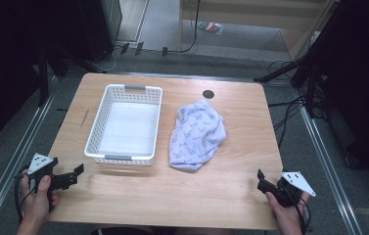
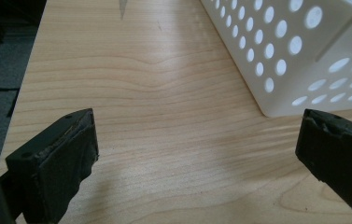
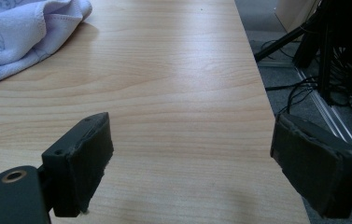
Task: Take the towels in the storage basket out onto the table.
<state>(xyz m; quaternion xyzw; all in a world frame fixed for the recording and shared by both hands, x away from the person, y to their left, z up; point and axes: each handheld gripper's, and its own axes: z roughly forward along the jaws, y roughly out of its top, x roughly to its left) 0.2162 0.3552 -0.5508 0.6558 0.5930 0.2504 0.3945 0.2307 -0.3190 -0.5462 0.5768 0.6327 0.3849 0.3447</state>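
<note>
White basket stands just left of the crumpled towel; both grippers, left gripper and right gripper, wait near it with jaws apart, probably ready.

No text, label, brand, number or sign can be read in any of the views. The pale towel carries a small repeated printed motif, seen from the high view and the right gripper view, but it is a figure, not lettering, and too small to make out. The white basket and the wooden bench bear no readable marks.
</note>
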